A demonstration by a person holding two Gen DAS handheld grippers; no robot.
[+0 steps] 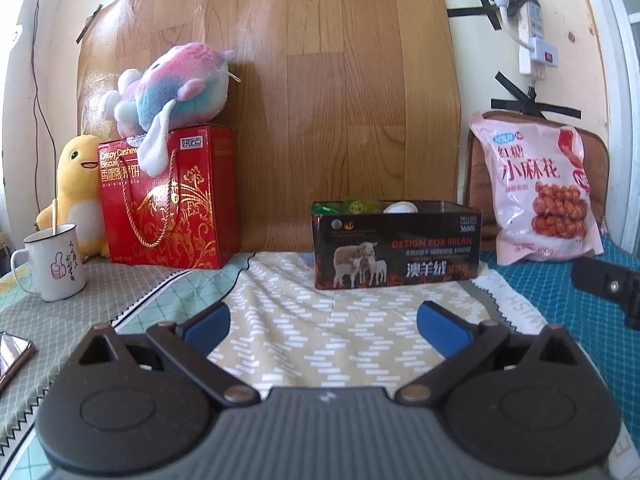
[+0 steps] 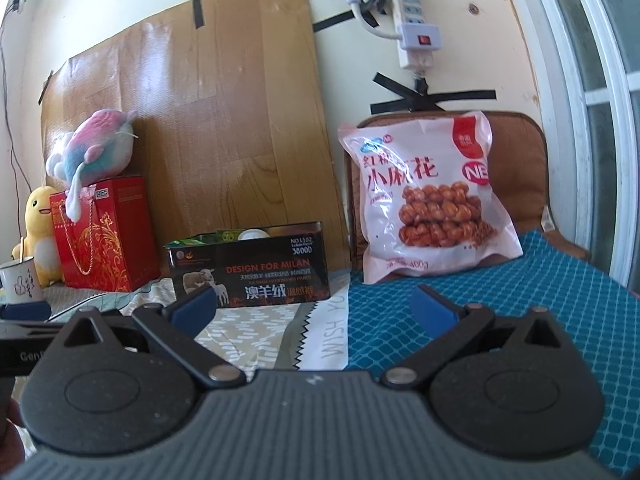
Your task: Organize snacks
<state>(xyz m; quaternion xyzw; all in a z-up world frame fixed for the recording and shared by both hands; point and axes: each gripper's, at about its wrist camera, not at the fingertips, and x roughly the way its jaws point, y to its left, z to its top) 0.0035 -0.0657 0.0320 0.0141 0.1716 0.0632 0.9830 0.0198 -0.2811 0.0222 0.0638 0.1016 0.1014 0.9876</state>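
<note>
A black open tin box [image 1: 400,248] printed "DESIGN FOR MILAN" stands on the patterned cloth and holds green and white snack packets [image 1: 376,206]. It also shows in the right wrist view [image 2: 252,270]. A pink snack bag [image 1: 540,196] leans upright against a brown cushion at the right; it also shows in the right wrist view [image 2: 428,200]. My left gripper [image 1: 324,326] is open and empty, short of the tin. My right gripper [image 2: 314,306] is open and empty, between the tin and the pink bag, short of both.
A red biscuit gift box [image 1: 172,200] with a pastel plush toy [image 1: 172,88] on top stands at the left, beside a yellow plush duck [image 1: 76,188] and a white mug [image 1: 54,260]. A phone [image 1: 12,356] lies at the left edge. A wood-pattern board [image 1: 320,100] backs the table.
</note>
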